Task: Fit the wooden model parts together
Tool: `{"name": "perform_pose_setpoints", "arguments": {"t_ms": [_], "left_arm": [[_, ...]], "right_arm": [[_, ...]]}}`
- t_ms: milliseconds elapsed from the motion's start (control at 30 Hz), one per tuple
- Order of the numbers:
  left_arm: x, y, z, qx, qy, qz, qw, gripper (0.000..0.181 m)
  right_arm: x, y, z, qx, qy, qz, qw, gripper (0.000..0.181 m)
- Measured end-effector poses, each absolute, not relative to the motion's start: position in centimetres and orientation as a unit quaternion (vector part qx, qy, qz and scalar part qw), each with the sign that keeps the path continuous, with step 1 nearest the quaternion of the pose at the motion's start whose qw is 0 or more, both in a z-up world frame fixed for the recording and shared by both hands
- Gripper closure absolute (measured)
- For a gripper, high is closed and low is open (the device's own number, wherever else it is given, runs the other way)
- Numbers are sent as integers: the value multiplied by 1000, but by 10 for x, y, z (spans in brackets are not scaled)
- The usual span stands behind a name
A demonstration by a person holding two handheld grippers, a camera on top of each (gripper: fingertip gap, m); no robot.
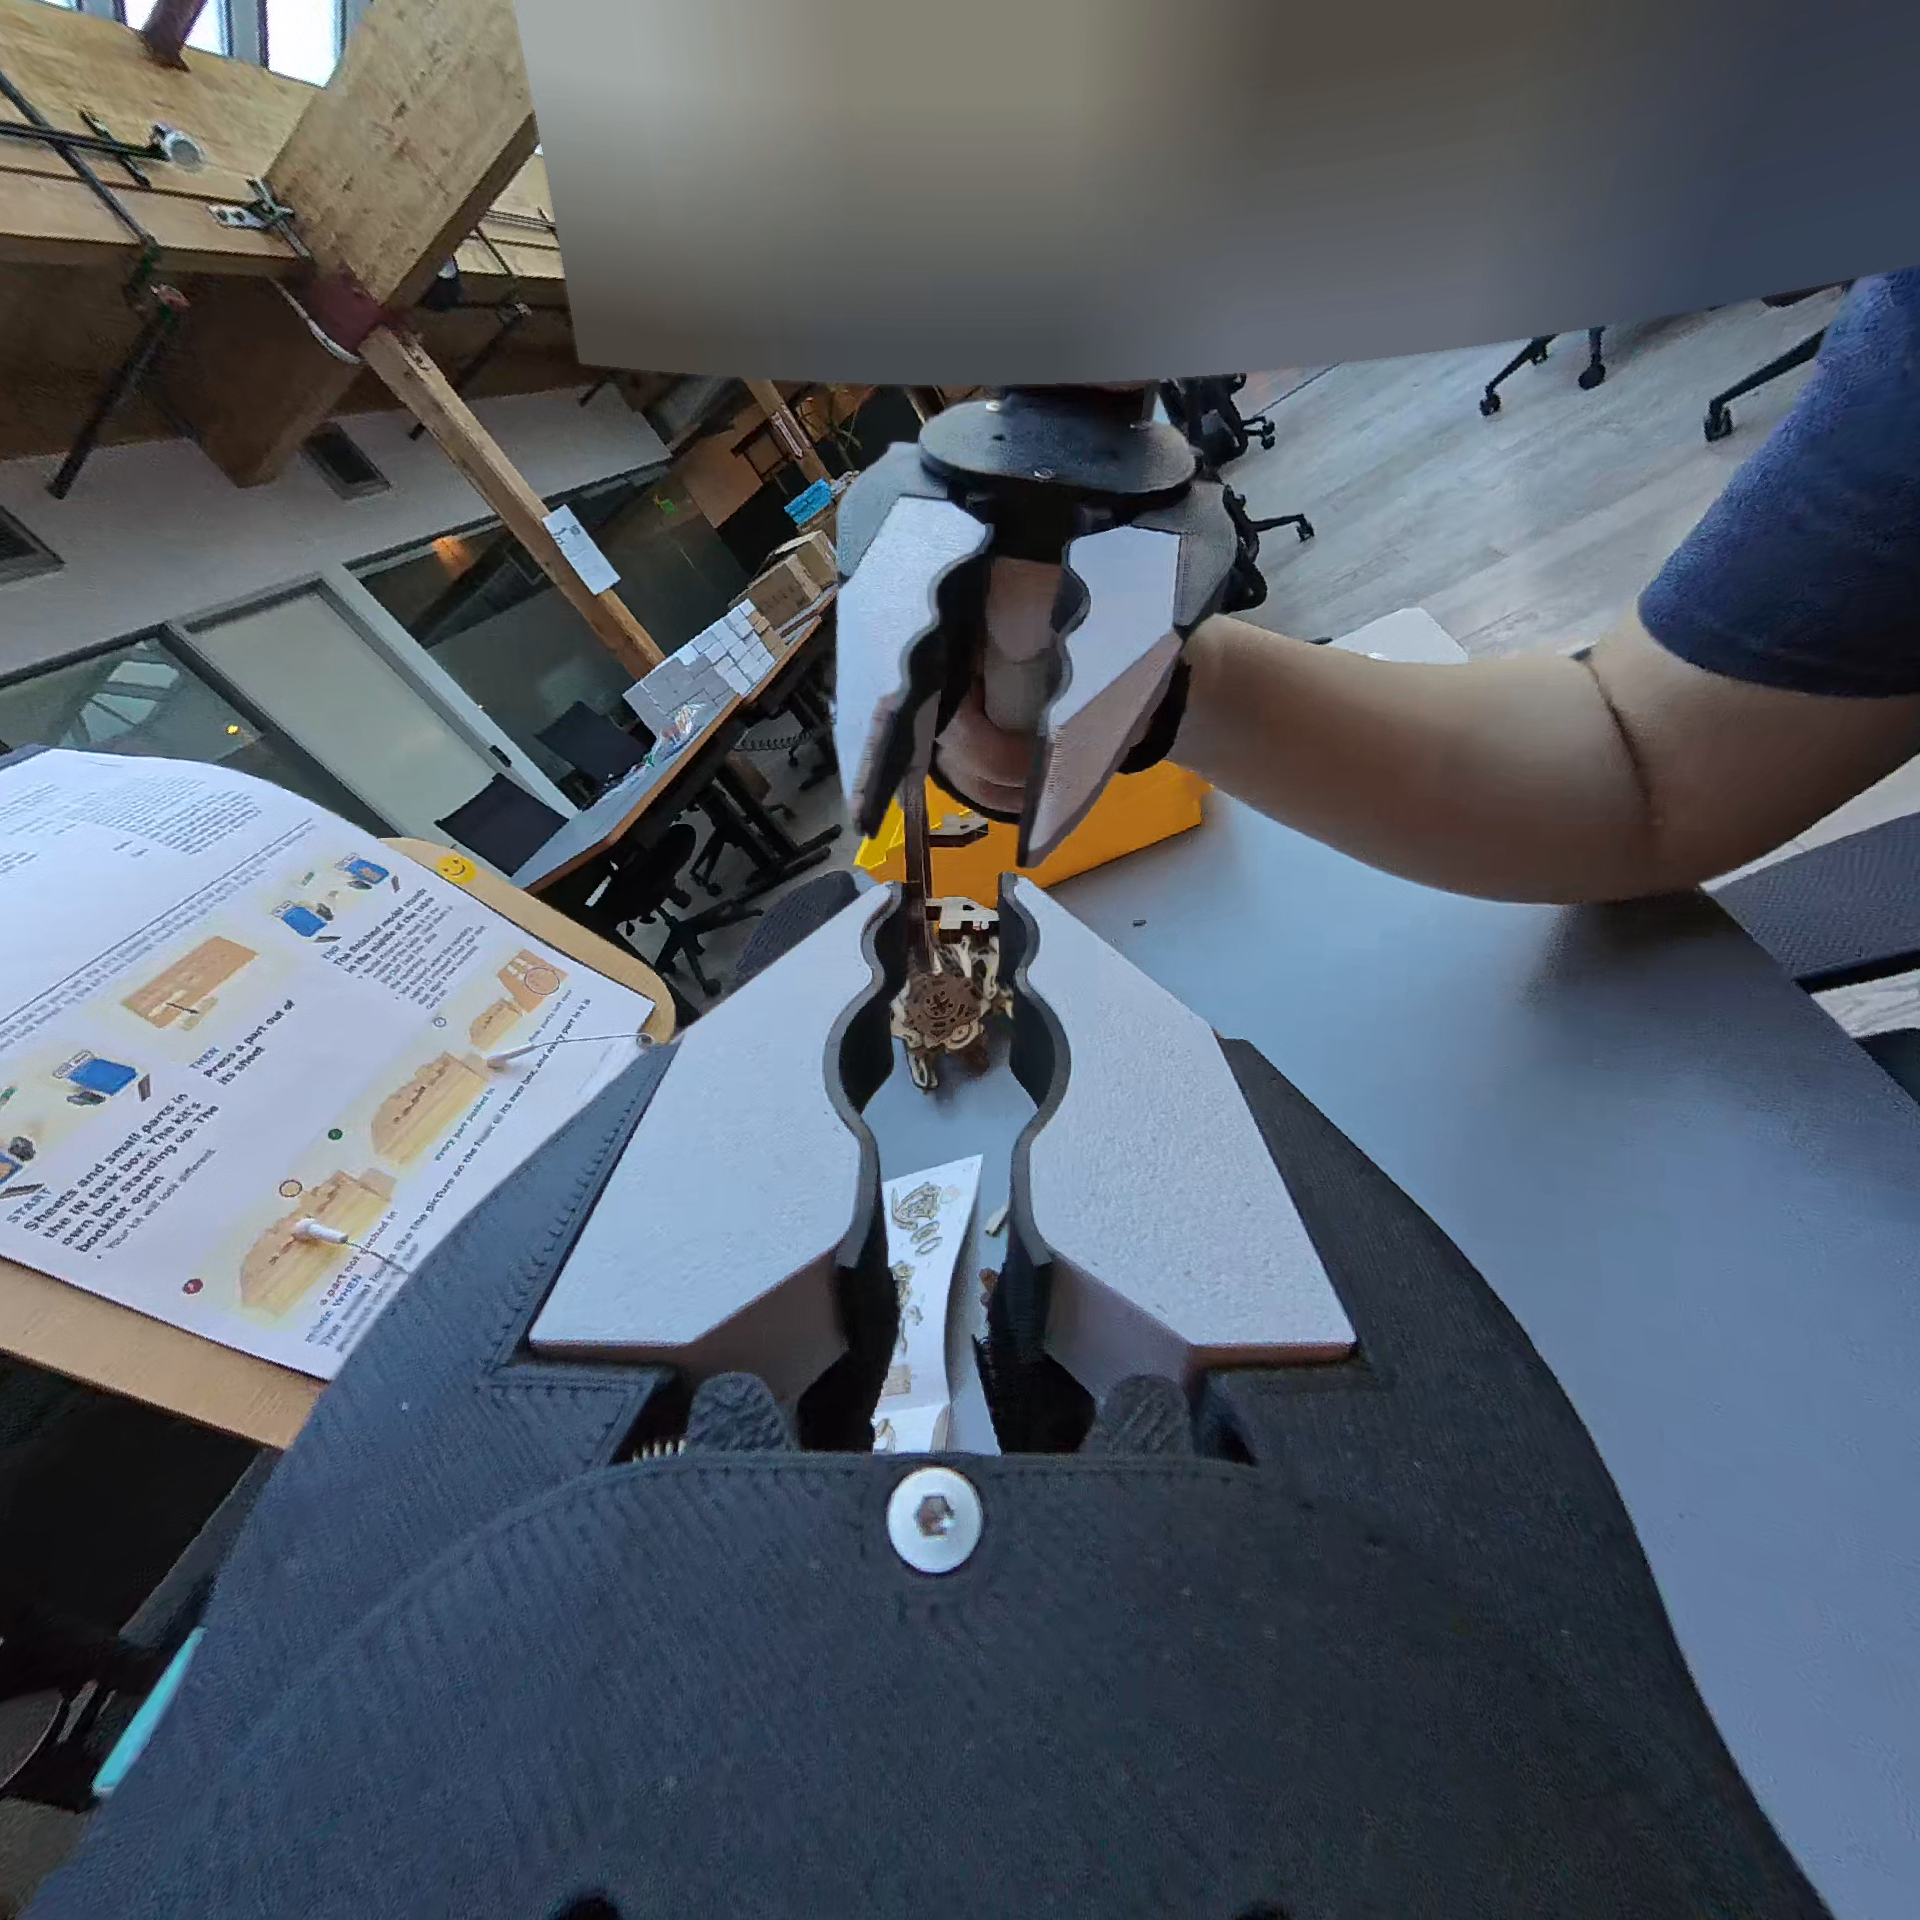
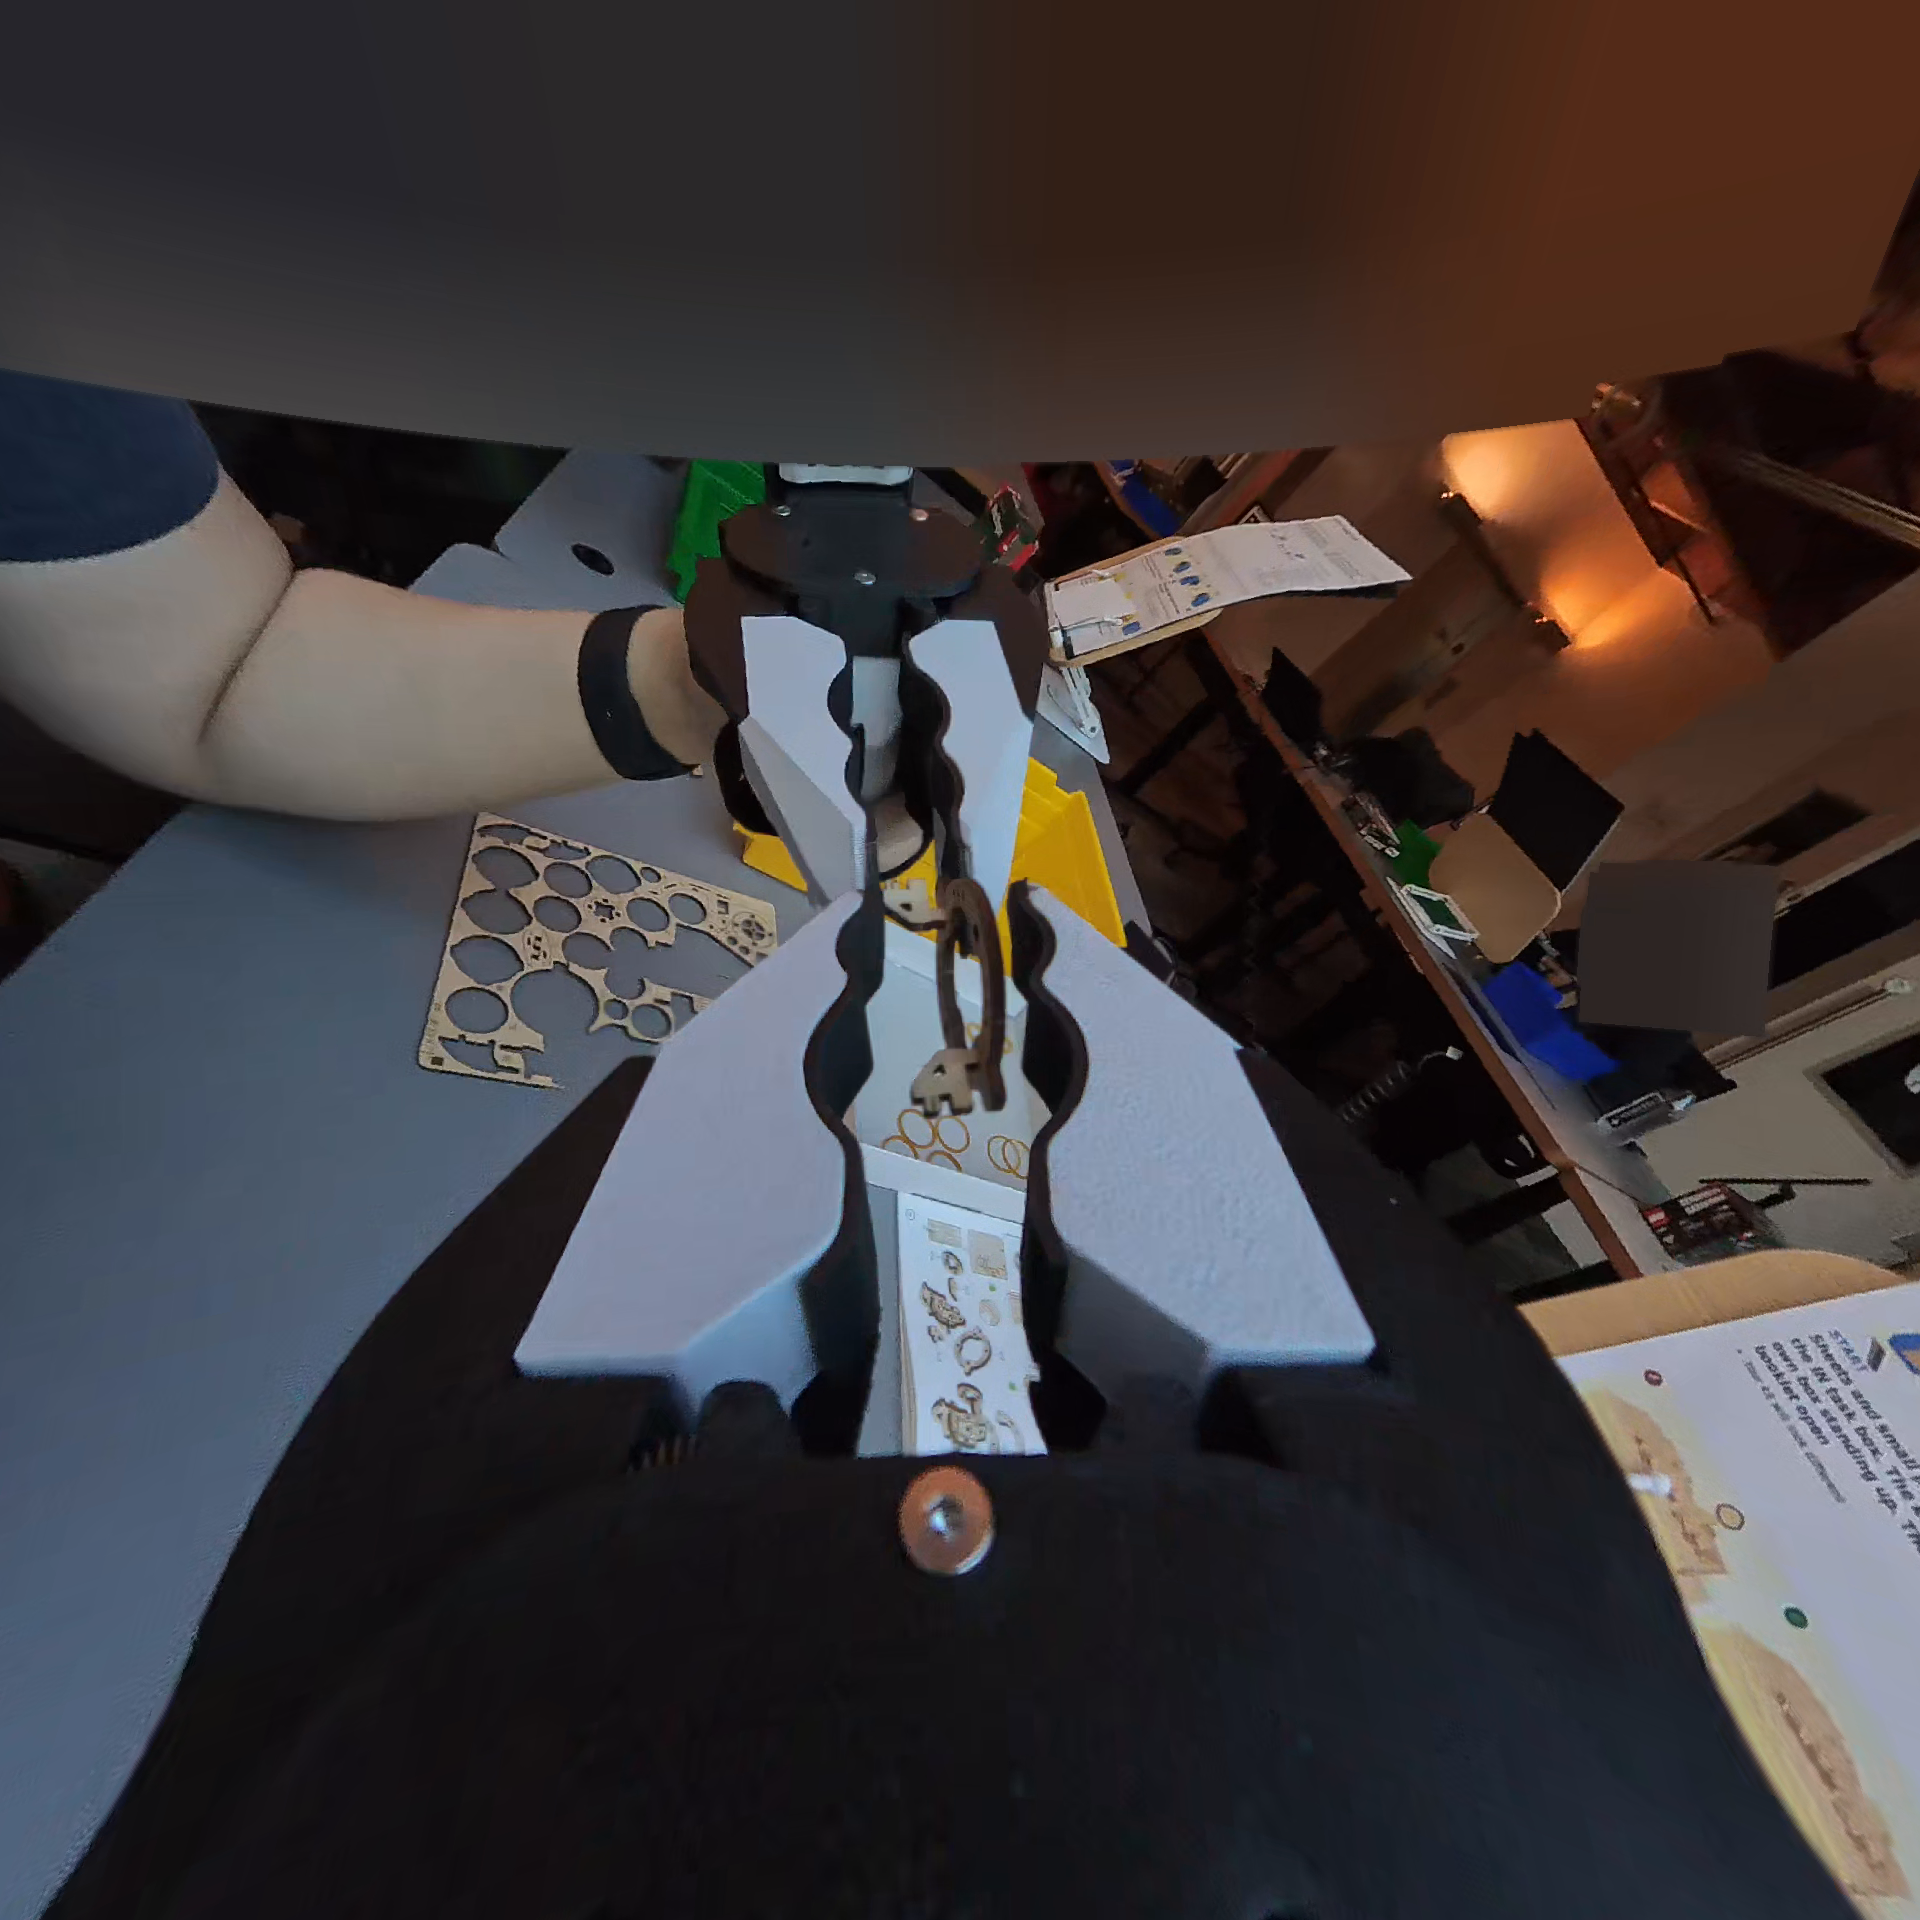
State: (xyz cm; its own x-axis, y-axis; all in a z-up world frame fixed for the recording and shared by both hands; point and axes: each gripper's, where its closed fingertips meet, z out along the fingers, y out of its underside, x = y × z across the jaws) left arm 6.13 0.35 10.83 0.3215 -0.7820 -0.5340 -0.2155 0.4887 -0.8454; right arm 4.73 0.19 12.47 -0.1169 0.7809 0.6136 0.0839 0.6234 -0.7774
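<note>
A curved, horseshoe-shaped wooden part with a small tab at each end hangs in the air between both grippers. My left gripper appears shut on its far end; in the left wrist view the part shows edge-on beside my left finger. My right gripper is open, and the part's near end hangs loose between its fingers without touching both. The two grippers face each other tip to tip. A small wooden gear model stands on the grey table below them.
A folded instruction booklet lies under the grippers. A punched-out wooden sheet lies to the left. A yellow bin stands behind. A clipboard with an instruction sheet is at the table's side. The person's forearms reach in. Less than 4 cm separates the two grippers' tips.
</note>
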Motion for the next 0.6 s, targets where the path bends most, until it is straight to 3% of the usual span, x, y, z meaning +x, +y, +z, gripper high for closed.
{"name": "perform_pose_setpoints", "arguments": {"t_ms": [167,267,333,467,600], "left_arm": [[54,7,107,-461,538,-237,665,167],[53,7,102,-464,546,-244,654,167],[52,10,104,-463,540,-239,661,167],[44,14,118,-449,503,-253,694,150],[47,16,120,-446,482,-299,693,156]], "right_arm": [[44,13,117,-328,-706,270,567,163],[43,18,114,-338,-705,272,561,181],[43,19,115,-333,-701,285,563,181],[45,13,131,-315,-663,387,558,181],[44,10,140,-291,-627,469,550,181]]}}
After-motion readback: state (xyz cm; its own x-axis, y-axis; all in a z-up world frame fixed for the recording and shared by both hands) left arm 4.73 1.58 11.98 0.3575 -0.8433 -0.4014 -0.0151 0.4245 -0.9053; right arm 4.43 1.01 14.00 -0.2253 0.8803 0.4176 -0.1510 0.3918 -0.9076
